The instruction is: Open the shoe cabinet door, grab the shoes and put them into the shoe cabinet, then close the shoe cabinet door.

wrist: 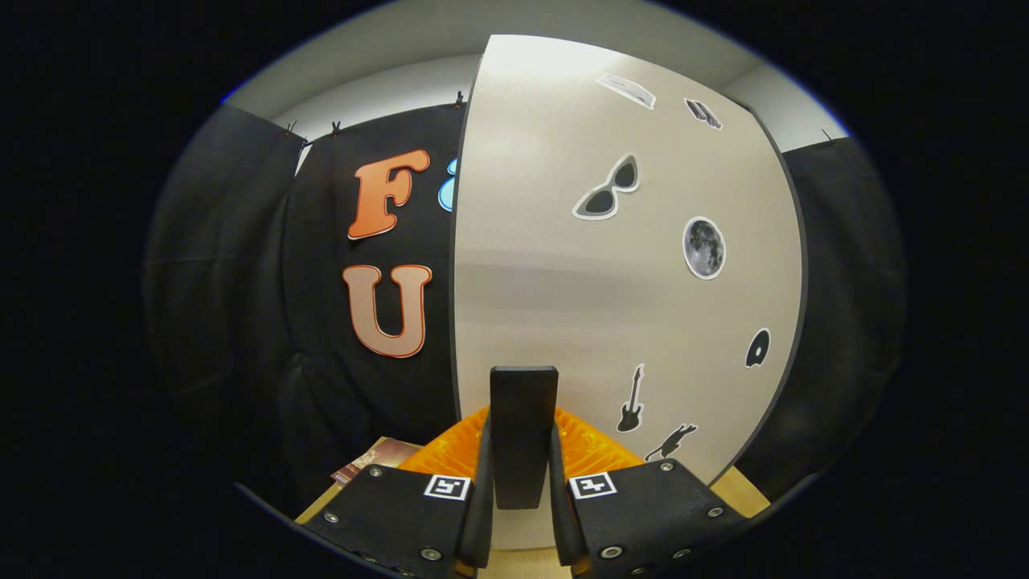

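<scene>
A brown book lies on the wooden floor

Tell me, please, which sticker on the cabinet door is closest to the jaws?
The running-animal sticker, lowest on the cabinet door, just right of the handle that the gripper clamps.

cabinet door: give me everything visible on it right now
The cabinet door is a tall flat panel, pale beige with a matte, laminate-like face and a thin dark edge. Stickers dot it: sunglasses, a moon, a guitar, plus smaller ones. A dark upright handle sits low on it, between the fingers of the claw, which look closed on the handle. Whether the door is shut or ajar cannot be told.
</scene>
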The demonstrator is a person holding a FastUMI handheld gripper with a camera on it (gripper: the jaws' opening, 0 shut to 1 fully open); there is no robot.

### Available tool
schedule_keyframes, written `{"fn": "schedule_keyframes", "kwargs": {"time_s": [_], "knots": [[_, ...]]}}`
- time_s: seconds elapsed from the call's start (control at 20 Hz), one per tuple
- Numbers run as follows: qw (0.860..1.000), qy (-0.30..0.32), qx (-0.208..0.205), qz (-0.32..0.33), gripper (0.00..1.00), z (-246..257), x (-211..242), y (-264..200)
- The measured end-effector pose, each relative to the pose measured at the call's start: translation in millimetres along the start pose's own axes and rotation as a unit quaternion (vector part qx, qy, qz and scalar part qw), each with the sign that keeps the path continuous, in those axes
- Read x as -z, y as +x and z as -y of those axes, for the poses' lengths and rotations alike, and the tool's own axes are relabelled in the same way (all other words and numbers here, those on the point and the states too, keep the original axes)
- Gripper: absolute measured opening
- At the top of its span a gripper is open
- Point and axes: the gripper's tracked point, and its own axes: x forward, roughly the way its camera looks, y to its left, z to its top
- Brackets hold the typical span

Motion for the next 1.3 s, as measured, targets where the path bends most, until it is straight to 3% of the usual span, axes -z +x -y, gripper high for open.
{"fn": "schedule_keyframes", "kwargs": {"time_s": [0.55, 1.3], "knots": [[1.0, 0.007, 0.003, -0.002, 0.31, 42, 8, -78], [0.996, 0.02, 0.083, 0.001, 0.22, 146, 18, -170]]}}
